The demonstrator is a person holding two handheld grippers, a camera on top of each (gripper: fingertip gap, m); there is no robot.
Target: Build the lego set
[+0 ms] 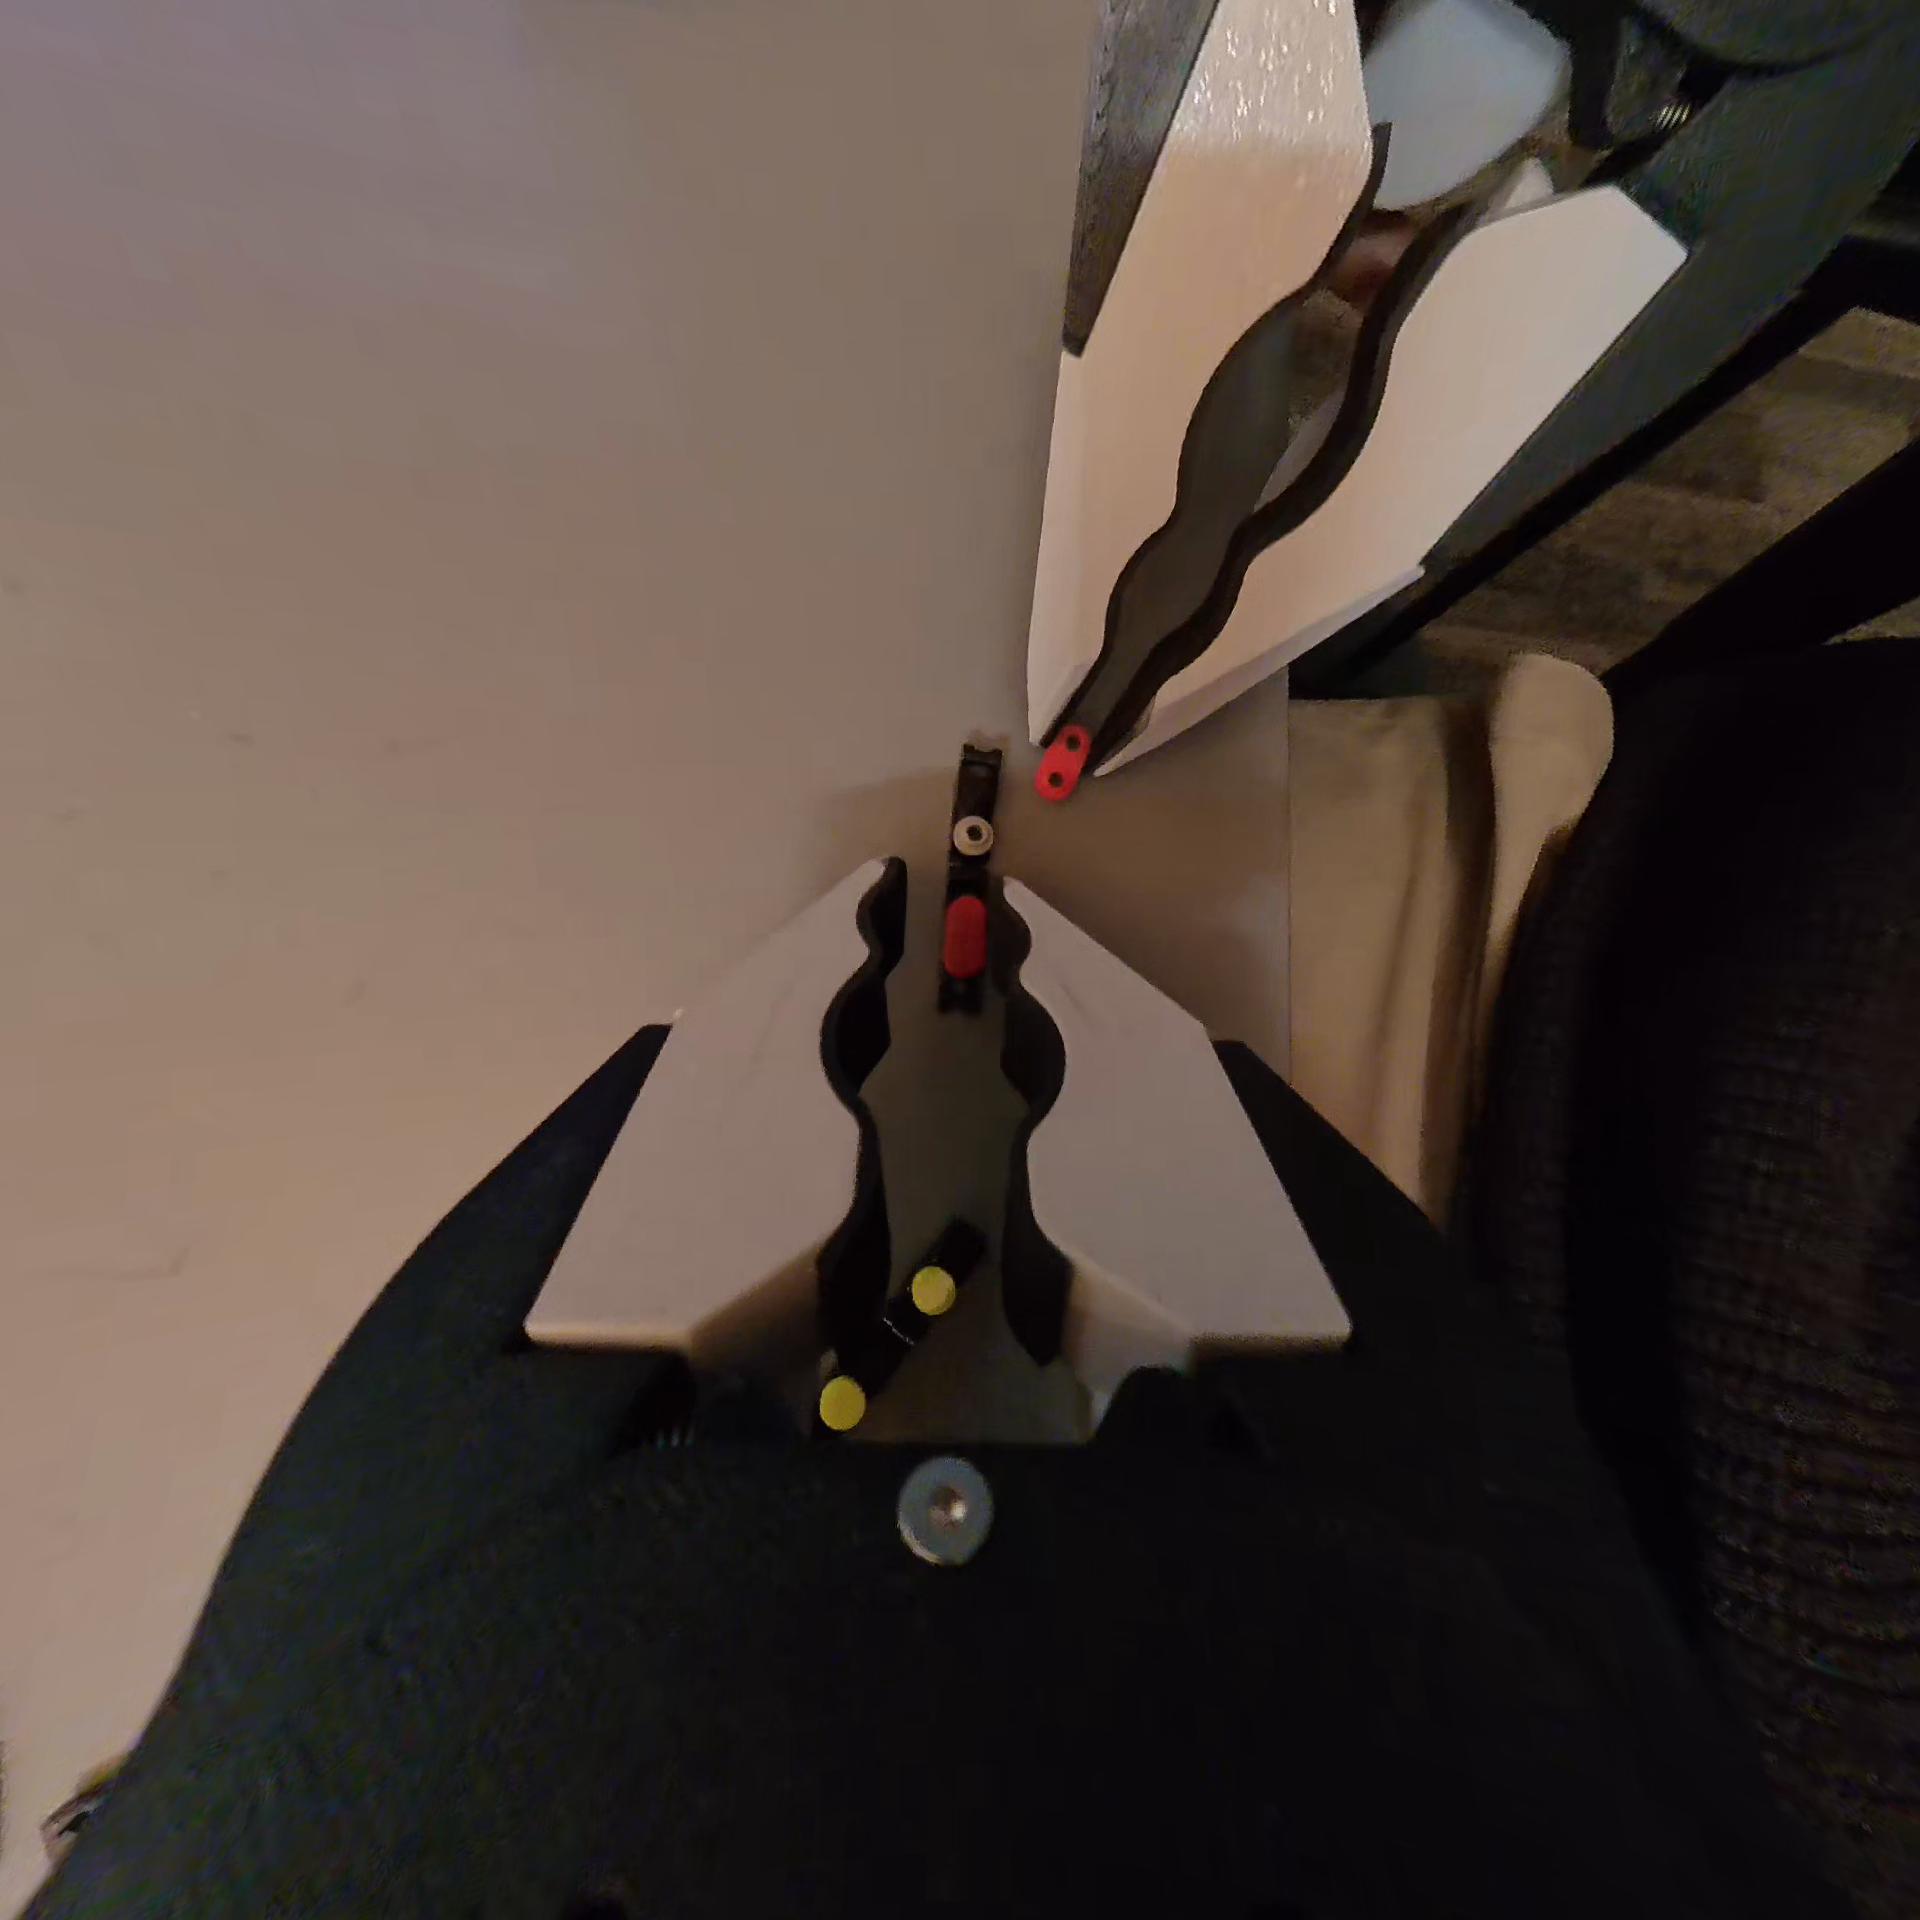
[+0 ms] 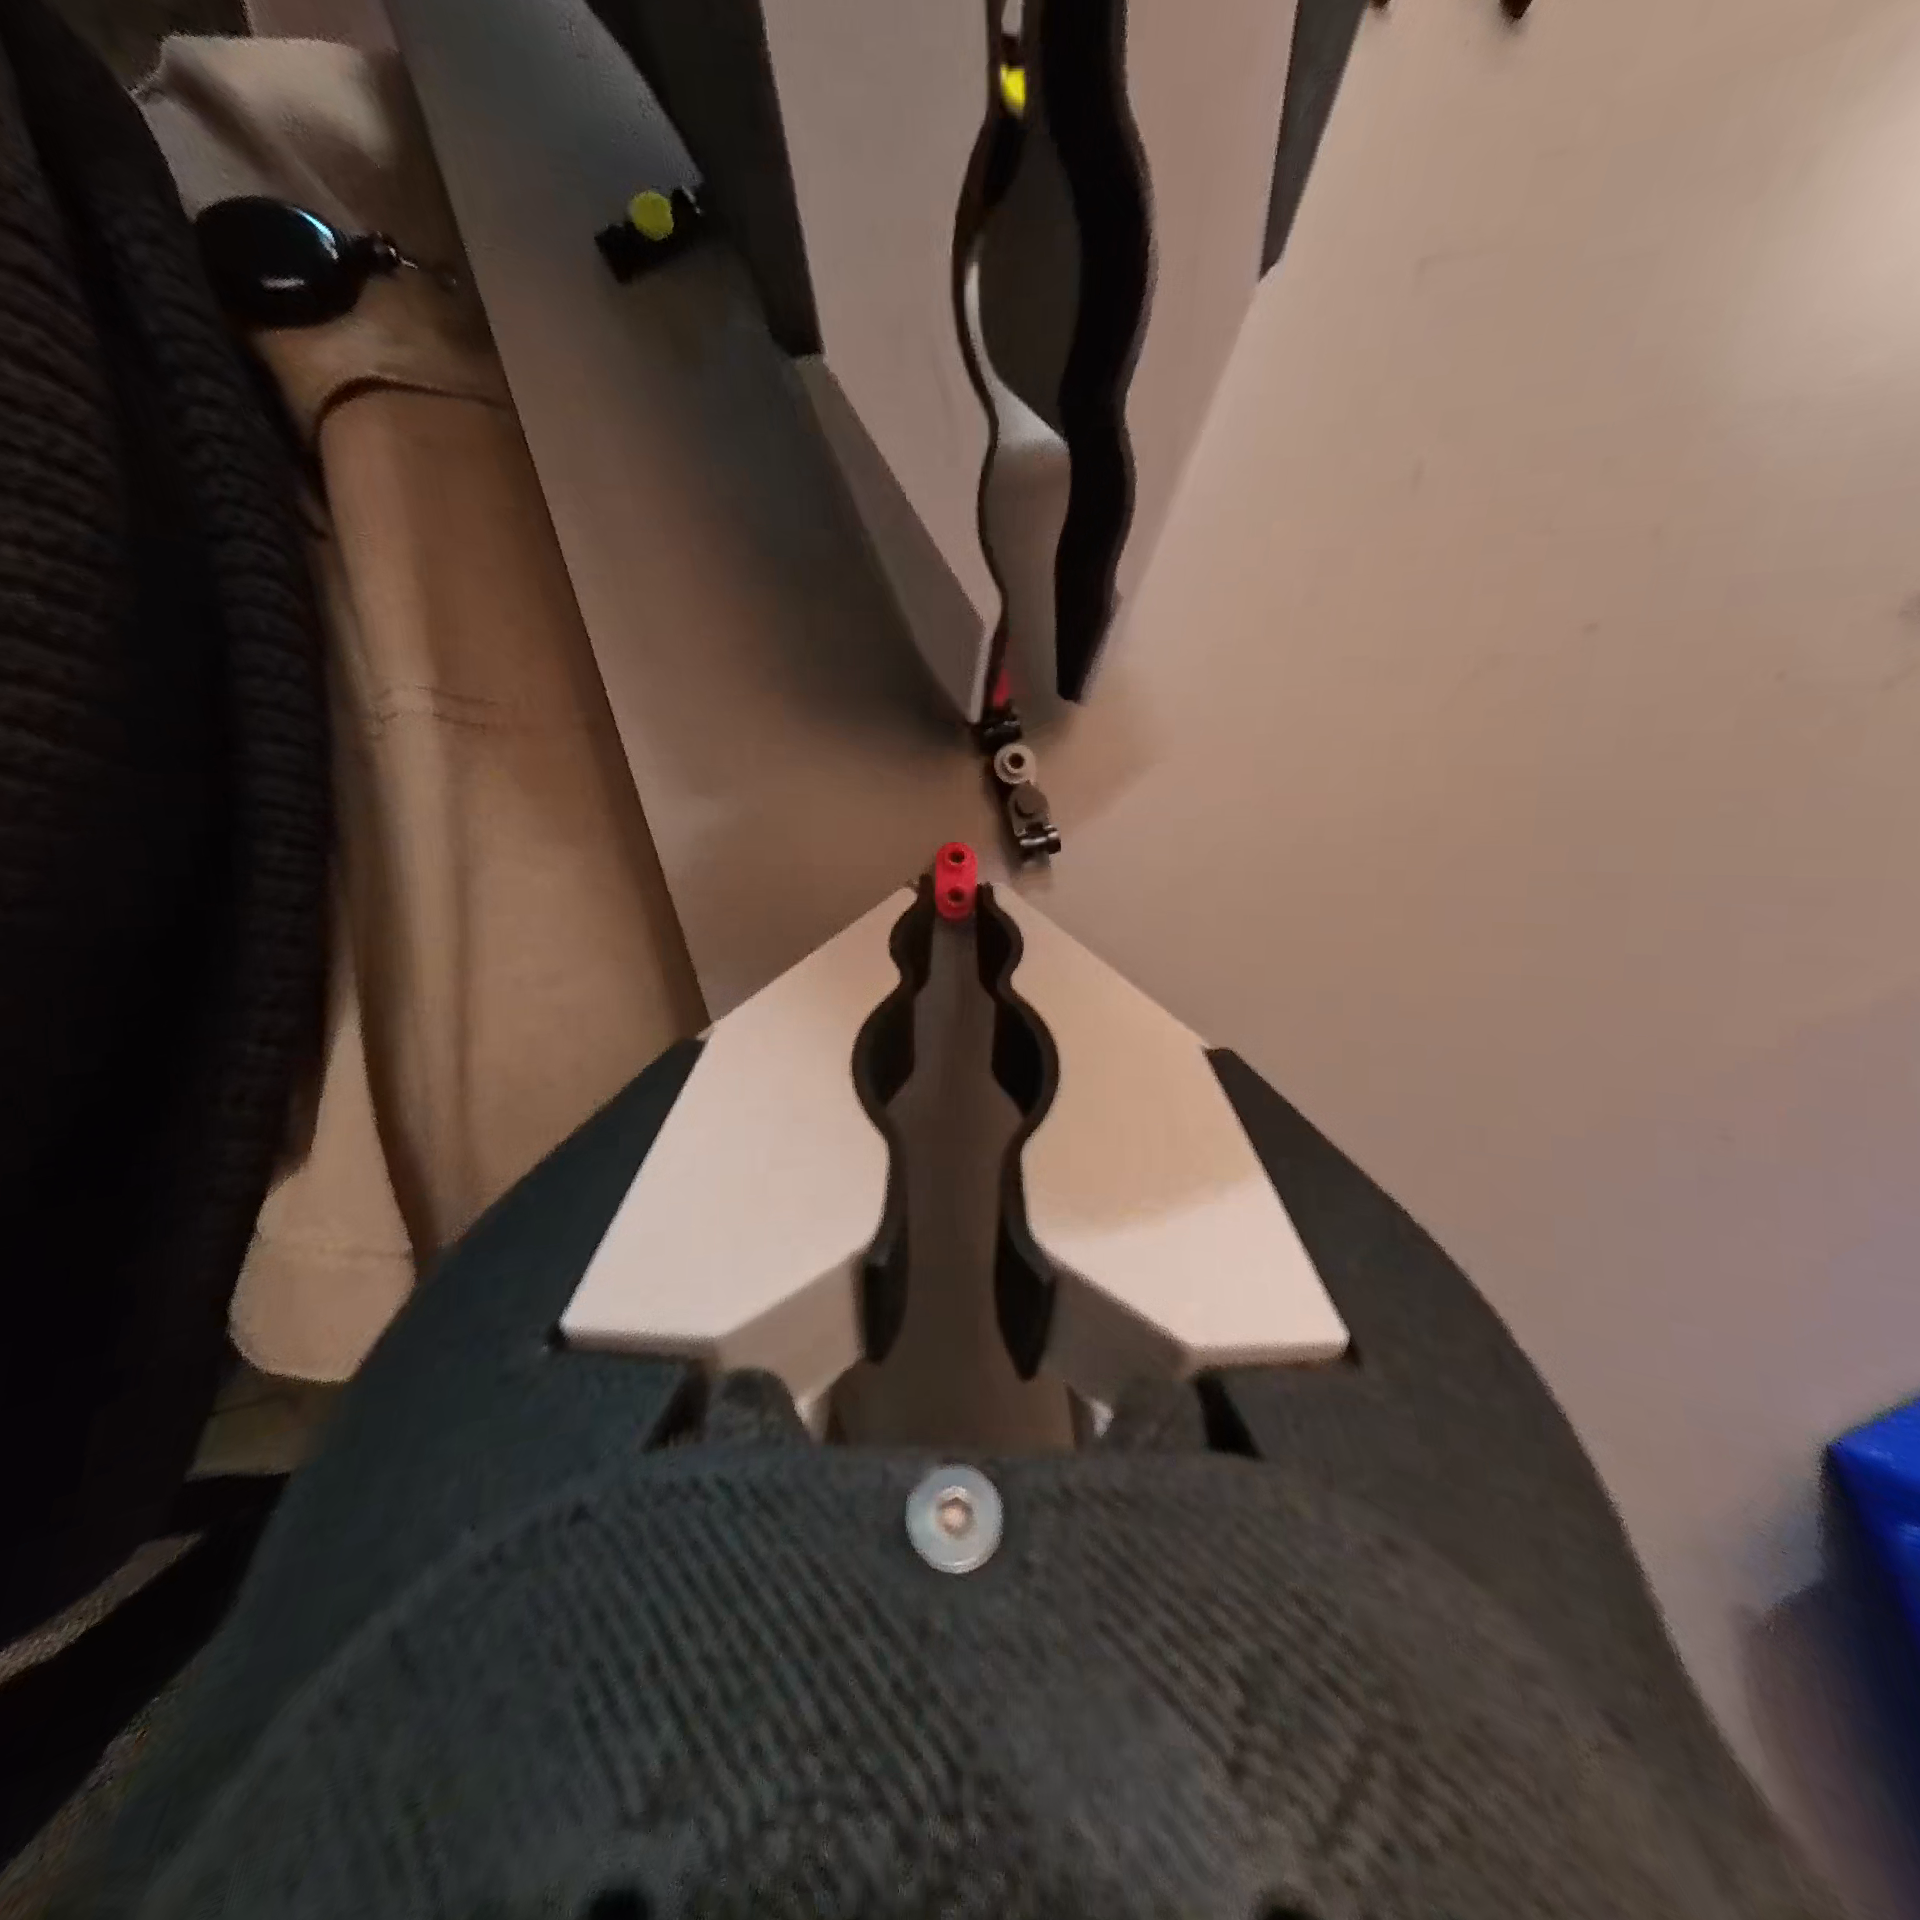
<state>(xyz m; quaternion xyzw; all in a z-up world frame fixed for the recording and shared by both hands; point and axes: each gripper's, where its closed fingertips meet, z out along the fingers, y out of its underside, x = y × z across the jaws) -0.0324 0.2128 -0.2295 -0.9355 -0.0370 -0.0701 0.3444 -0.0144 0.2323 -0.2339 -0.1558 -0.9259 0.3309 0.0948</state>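
My left gripper (image 1: 951, 878) is shut on a thin black lego assembly (image 1: 971, 821) that carries a red tile (image 1: 964, 938) and a grey round stud (image 1: 974, 833). Its far end sticks out past the fingertips. My right gripper (image 2: 954, 896) is shut on a small red two-hole piece (image 2: 954, 873), which juts from its tips. In the left wrist view, this gripper (image 1: 1072, 750) comes in from the upper right, and the red piece (image 1: 1062, 766) hangs just right of the assembly's far end, apart from it. In the right wrist view, the left gripper (image 2: 1029, 707) comes in from the top with the assembly (image 2: 1023, 790).
A black strip with yellow studs (image 1: 894, 1340) lies on the white table (image 1: 468, 520) under my left gripper. The table's edge is close by. A person's beige trousers (image 2: 468, 675) and dark sweater (image 2: 125, 727) are beyond it. A blue object (image 2: 1875, 1538) sits at the right. Only a small space, under 4 cm, lies between the two pairs of fingers.
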